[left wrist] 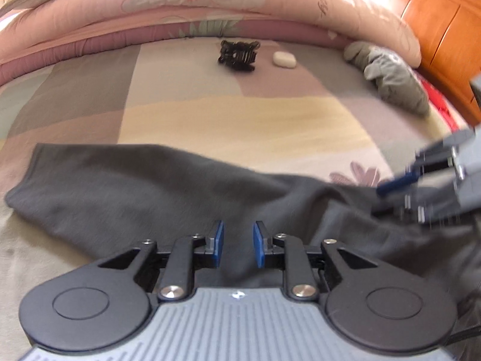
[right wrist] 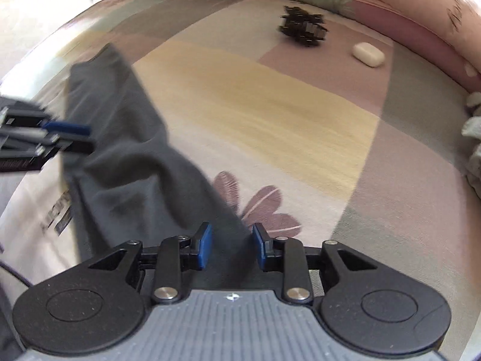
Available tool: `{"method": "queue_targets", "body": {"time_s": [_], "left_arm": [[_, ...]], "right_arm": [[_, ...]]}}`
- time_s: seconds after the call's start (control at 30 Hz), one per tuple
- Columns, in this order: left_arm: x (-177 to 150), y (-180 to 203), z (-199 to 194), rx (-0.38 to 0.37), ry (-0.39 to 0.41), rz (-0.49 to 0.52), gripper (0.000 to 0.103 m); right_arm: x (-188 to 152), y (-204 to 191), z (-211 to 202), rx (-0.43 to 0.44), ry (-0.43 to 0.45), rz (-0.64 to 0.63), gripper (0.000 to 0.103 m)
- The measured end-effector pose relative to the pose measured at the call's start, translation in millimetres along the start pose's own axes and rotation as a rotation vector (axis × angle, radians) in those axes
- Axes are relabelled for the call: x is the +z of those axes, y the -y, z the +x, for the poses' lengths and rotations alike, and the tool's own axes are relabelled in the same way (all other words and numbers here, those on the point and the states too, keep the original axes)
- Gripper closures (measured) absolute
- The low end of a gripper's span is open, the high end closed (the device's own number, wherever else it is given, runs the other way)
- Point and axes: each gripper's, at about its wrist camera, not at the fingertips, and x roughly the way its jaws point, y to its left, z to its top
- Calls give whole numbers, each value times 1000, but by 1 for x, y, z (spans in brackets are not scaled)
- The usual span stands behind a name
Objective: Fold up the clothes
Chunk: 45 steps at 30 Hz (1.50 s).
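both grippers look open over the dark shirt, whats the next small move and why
Probably lower the left gripper and close on the dark shirt: its blue pads stand apart with only fabric between them, gripping nothing. The right gripper is open too.

Both grippers look the same: left gripper and right gripper each have blue pads on black linkage arms, silver screws at the pivots, round black discs, and a ribbed grey body with a tiny white logo.
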Motion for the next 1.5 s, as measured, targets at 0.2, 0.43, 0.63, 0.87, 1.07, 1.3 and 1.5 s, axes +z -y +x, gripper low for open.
{"method": "queue_targets", "body": {"time_s": [0.2, 0.43, 0.63, 0.87, 1.07, 1.3, 1.5], "left_arm": [[-4, 7, 11, 37, -50, 15, 79], [-11, 2, 5, 35, -70, -2, 78], [-10, 1, -2, 10, -42, -53, 79], [1, 5, -6, -87, -4, -62, 71], [-1, 14, 3, -9, -51, 28, 71], [-7, 6, -8, 16, -33, 63, 70], [-2, 5, -4, 24, -4, 98, 70]], "right_arm": [[-7, -26, -7, 17, -12, -121, 60], [29, 13, 7, -14, 66, -20, 52], [15, -26, 22, -16, 22, -248, 90], [24, -16, -14, -163, 115, -201, 101], [29, 5, -25, -139, 116, -34, 88], [-4, -20, -41, 126, 97, 64, 72], [-32, -66, -10, 114, 3, 18, 68]]}}
